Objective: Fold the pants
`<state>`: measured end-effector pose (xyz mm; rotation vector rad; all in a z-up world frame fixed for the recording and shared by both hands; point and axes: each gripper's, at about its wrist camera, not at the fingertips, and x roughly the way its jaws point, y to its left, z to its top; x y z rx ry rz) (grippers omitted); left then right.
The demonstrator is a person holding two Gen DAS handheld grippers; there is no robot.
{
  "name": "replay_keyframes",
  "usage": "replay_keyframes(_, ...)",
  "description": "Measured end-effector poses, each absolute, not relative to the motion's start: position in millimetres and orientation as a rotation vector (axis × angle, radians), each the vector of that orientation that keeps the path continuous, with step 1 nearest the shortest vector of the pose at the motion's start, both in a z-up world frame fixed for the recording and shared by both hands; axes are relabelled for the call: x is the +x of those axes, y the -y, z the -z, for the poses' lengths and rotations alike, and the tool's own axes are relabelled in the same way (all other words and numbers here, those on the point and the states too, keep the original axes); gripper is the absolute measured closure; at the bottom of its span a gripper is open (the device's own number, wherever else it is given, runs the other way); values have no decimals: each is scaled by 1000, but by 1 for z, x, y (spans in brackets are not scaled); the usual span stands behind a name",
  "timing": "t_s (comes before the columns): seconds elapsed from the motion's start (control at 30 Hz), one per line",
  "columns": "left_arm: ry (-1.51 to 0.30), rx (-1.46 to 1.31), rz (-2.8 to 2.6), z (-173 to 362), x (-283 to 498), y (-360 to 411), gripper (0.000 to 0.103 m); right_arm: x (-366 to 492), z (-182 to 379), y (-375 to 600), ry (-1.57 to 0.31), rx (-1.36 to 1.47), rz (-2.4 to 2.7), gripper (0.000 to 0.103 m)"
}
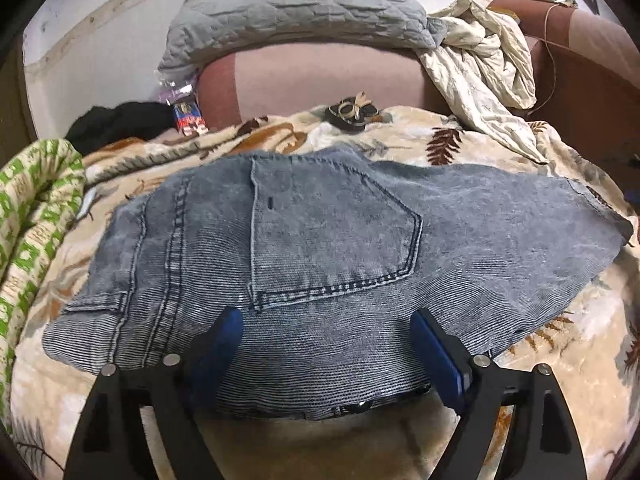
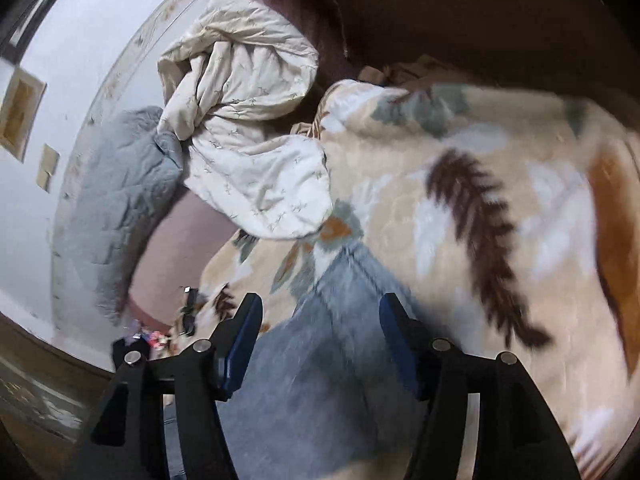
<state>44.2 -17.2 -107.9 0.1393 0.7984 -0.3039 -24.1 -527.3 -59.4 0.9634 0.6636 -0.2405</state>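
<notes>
The grey-blue jeans (image 1: 328,236) lie folded flat on the leaf-print blanket (image 1: 568,344), back pocket up, waistband toward the left. My left gripper (image 1: 328,322) hovers over their near edge with its jaws wide apart; the blue pads (image 1: 434,344) stand clear of the denim on either side. In the tilted, blurred right wrist view, a strip of the jeans (image 2: 340,340) runs between the fingers of my right gripper (image 2: 322,302). Its jaws stand apart and its pads (image 2: 394,328) do not press on the cloth.
A grey quilted pillow (image 1: 296,8) leans at the head of the bed, with a crumpled cream sheet (image 1: 480,68) to its right. A green patterned blanket (image 1: 32,216), dark clothing (image 1: 120,120) and a small black item (image 1: 352,114) lie around the jeans.
</notes>
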Motion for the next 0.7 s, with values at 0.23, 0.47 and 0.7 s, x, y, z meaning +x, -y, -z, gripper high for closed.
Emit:
replay_keyframes(0.23,-833,148,300,117,48,19,0,-74,88,520,-729,1088,224,41)
replay_keyframes(0.47,-834,147,291,113,46,18,0,-84,108,530,-735,1182,252,41)
replay_keyframes(0.7,-732,280,379,71,20,70,0,-81,126,538,-740,1295,232,40)
